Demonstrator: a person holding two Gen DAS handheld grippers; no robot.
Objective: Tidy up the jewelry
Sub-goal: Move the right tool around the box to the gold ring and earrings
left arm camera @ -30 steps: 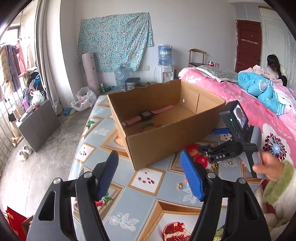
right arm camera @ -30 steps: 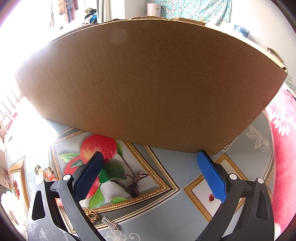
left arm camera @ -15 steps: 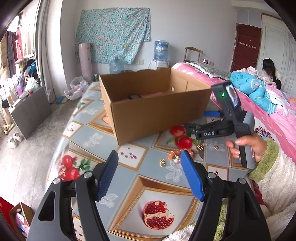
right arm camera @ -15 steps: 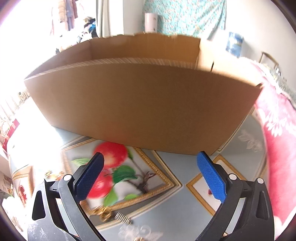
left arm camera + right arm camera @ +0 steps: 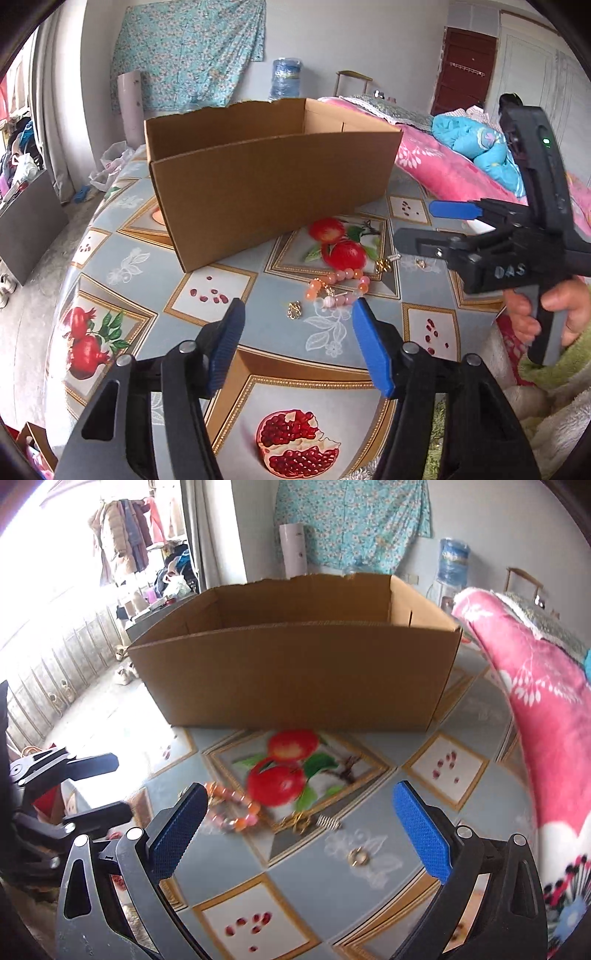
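1. Fruit-patterned tablecloth [image 5: 140, 258] is carrying everything.
2. Orange and pink bead bracelet [image 5: 338, 286] is lying mid-frame, gold pieces [image 5: 294, 309] just beside it, before the cardboard box [image 5: 273, 192].
3. Left gripper [image 5: 297, 345] has just been closing, nothing between; right gripper [image 5: 297, 830] is gaping, empty.

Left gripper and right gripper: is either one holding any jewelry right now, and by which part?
Neither. The left gripper, its jaws just closing a little, is empty above the bead bracelet. The right gripper is open and empty too.
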